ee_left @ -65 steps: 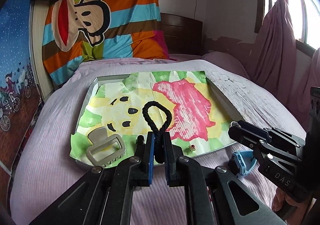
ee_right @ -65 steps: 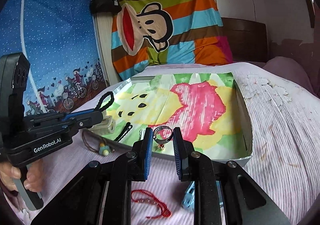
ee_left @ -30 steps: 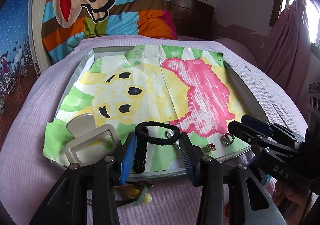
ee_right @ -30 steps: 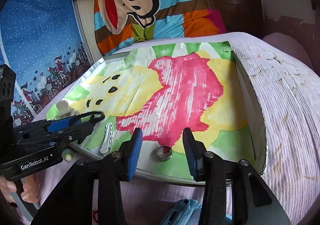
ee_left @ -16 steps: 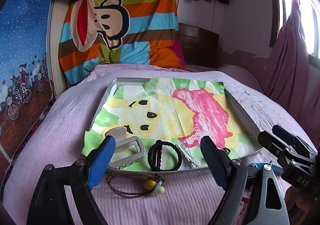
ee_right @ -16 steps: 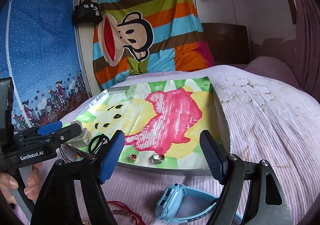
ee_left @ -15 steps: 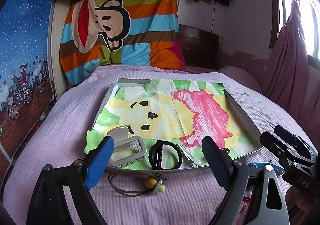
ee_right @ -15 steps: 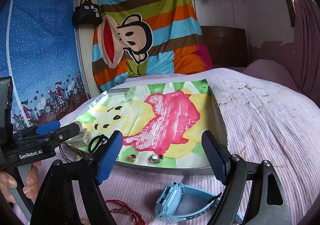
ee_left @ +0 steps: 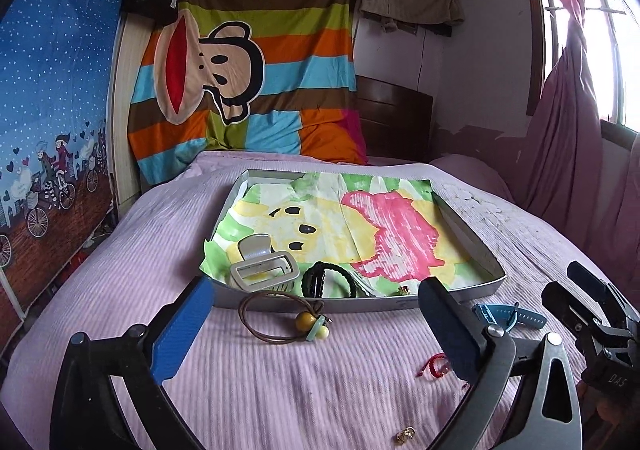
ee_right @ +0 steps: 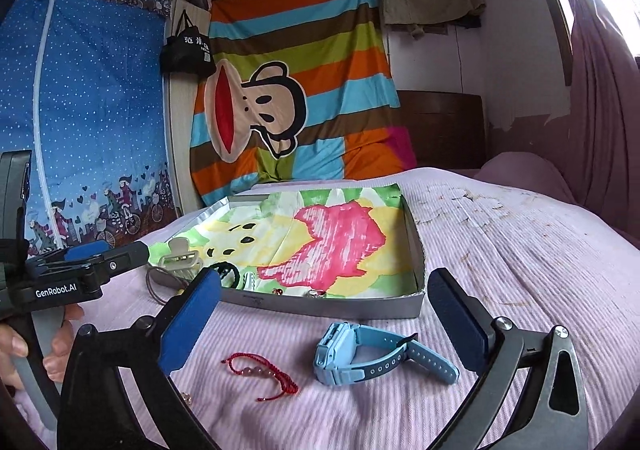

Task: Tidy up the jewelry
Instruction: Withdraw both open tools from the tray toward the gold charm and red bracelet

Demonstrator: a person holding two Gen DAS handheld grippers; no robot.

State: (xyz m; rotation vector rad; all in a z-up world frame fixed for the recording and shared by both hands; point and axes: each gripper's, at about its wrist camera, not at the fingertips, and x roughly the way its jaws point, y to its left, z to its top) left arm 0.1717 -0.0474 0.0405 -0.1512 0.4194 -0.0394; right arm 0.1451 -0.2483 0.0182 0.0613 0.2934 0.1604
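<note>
A shallow tray [ee_left: 360,306] lined with a painted sheet lies on the bed. It holds a grey claw clip [ee_left: 262,270], a black hair tie [ee_left: 332,280], a ring [ee_right: 316,293] and a red stud [ee_right: 278,291]. My left gripper [ee_left: 316,286] hangs in front of the tray, its jaws opening wide with nothing between them. A brown cord tie with a yellow bead [ee_left: 280,316] lies below it. My right gripper [ee_right: 326,276] is also opening and empty, above a blue watch [ee_right: 360,354] and a red string bracelet [ee_right: 260,370].
A small gold piece [ee_left: 404,435] lies on the purple bedspread near the front. A striped monkey blanket [ee_left: 240,90] and dark headboard [ee_left: 396,122] stand behind the tray. There is a blue wardrobe cover [ee_right: 88,110] to the left and a curtain [ee_left: 568,130] to the right.
Both grippers backed away from the tray and opened wide. The black hair tie and the ring they held now lie in the tray near its front wall.
</note>
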